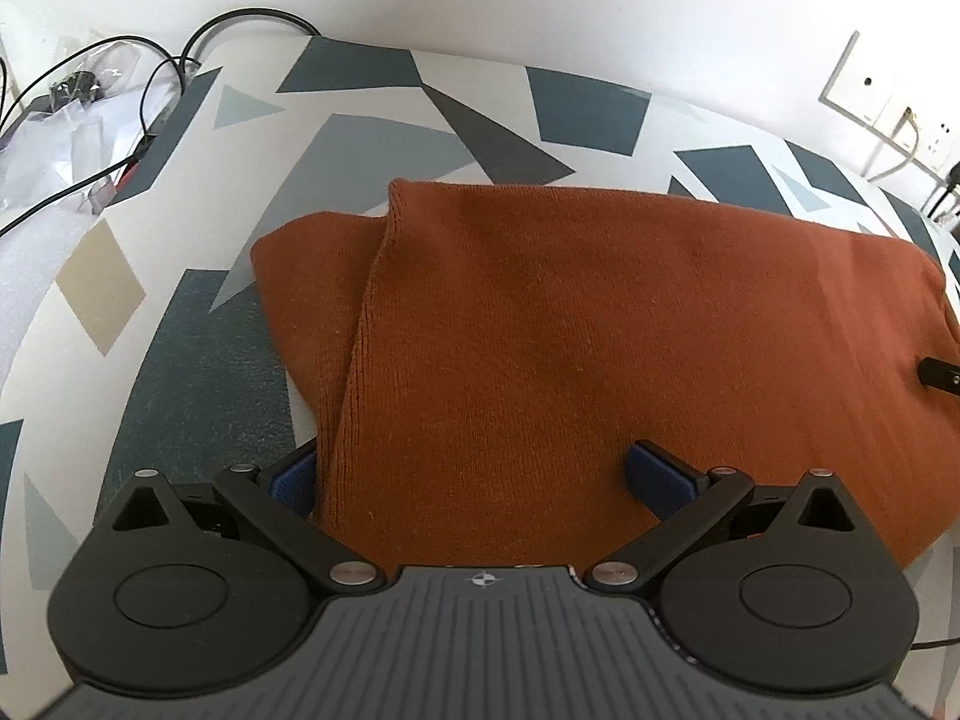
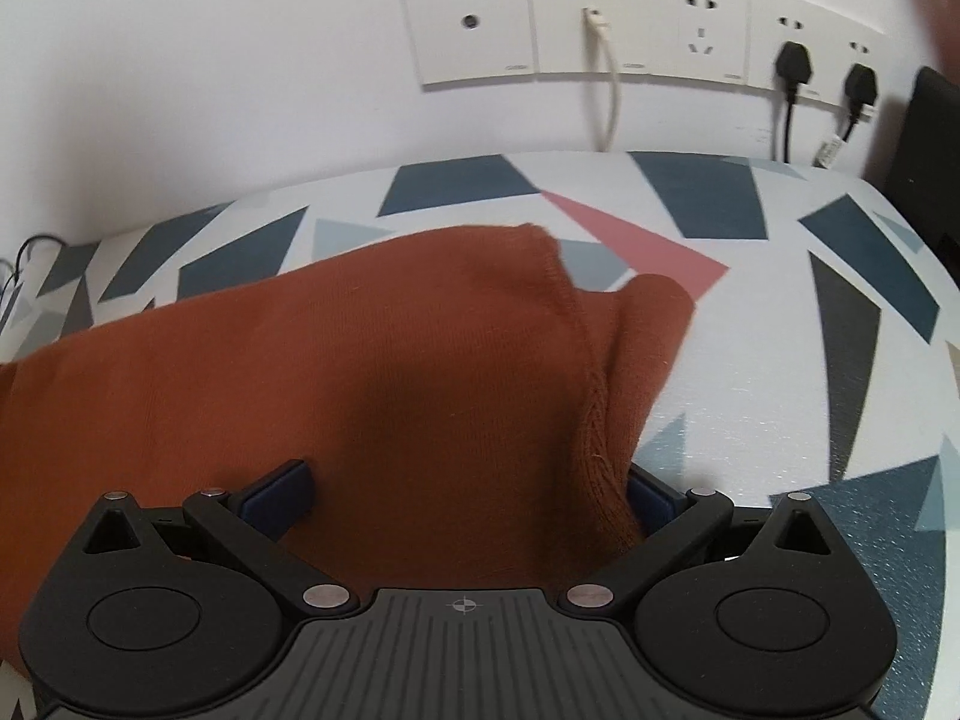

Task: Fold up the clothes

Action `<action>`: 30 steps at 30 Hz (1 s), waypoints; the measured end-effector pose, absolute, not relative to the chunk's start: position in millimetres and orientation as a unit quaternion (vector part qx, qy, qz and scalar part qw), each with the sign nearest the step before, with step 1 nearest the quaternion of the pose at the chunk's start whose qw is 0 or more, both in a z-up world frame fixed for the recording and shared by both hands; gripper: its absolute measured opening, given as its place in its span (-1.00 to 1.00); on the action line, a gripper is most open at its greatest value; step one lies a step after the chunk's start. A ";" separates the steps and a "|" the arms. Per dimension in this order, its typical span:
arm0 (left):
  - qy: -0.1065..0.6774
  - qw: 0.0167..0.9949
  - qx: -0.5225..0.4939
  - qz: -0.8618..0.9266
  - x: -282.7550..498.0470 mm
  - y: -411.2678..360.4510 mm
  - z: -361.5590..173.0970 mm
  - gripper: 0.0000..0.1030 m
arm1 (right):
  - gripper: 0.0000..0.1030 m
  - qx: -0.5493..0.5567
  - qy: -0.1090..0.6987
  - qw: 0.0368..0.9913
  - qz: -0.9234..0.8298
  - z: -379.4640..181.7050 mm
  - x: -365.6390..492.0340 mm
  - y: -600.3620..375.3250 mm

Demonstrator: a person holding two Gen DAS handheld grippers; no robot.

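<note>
A rust-orange knit garment (image 1: 570, 312) lies folded on the patterned table (image 1: 180, 372). In the left wrist view my left gripper (image 1: 474, 480) is open, its blue pads (image 1: 657, 480) set wide, with the garment's near left edge lying between them. In the right wrist view the same garment (image 2: 300, 372) fills the left and middle. My right gripper (image 2: 468, 492) is open too, pads (image 2: 279, 495) wide apart, with the garment's near right corner and its ribbed edge between them. The tip of the right gripper shows at the right edge of the left wrist view (image 1: 942, 375).
The table has a white cover with blue, grey, tan and pink shapes. Black cables and clear plastic bags (image 1: 78, 120) lie off its left end. Wall sockets with plugs and a white cable (image 2: 630, 30) sit on the white wall behind. A dark object (image 2: 924, 168) stands at the far right.
</note>
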State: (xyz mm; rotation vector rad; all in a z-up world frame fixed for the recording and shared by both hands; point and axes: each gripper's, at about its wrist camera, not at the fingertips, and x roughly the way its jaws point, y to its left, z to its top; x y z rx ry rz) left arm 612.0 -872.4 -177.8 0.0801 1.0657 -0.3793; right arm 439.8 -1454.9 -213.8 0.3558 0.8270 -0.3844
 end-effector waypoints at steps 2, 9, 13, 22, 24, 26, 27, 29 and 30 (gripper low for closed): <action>0.501 0.846 0.037 -0.180 610.9 -871.8 -178.1 1.00 | 0.99 0.174 0.392 0.882 -0.193 -214.4 439.3 -1454.6; 0.501 0.847 0.036 -0.175 613.8 -873.3 -178.0 1.00 | 0.99 0.182 0.394 0.872 -0.225 -214.5 448.9 -1453.6; 0.505 0.846 0.034 -0.170 618.2 -875.1 -177.3 1.00 | 0.99 0.197 0.400 0.867 -0.221 -212.1 451.1 -1460.5; 0.507 0.852 0.013 -0.132 625.4 -858.8 -180.1 1.00 | 0.99 0.248 0.363 0.867 -0.235 -213.8 429.6 -1499.0; 0.505 0.853 0.016 -0.131 625.1 -863.8 -179.5 0.99 | 0.98 0.234 0.376 0.874 -0.199 -213.7 436.7 -1484.9; 0.504 0.852 0.012 -0.140 624.4 -868.1 -177.4 0.92 | 0.99 0.220 0.387 0.880 -0.164 -213.5 443.9 -1470.9; 0.505 0.849 0.004 -0.153 623.5 -870.3 -175.7 0.83 | 0.99 0.211 0.394 0.882 -0.151 -213.6 448.9 -1462.5; 0.511 0.840 -0.008 -0.180 621.5 -876.5 -172.8 0.79 | 0.99 0.201 0.400 0.883 -0.138 -213.4 459.1 -1445.8; 0.512 0.839 0.002 -0.185 619.7 -881.2 -172.6 0.79 | 0.99 0.200 0.401 0.884 -0.137 -213.2 463.1 -1439.6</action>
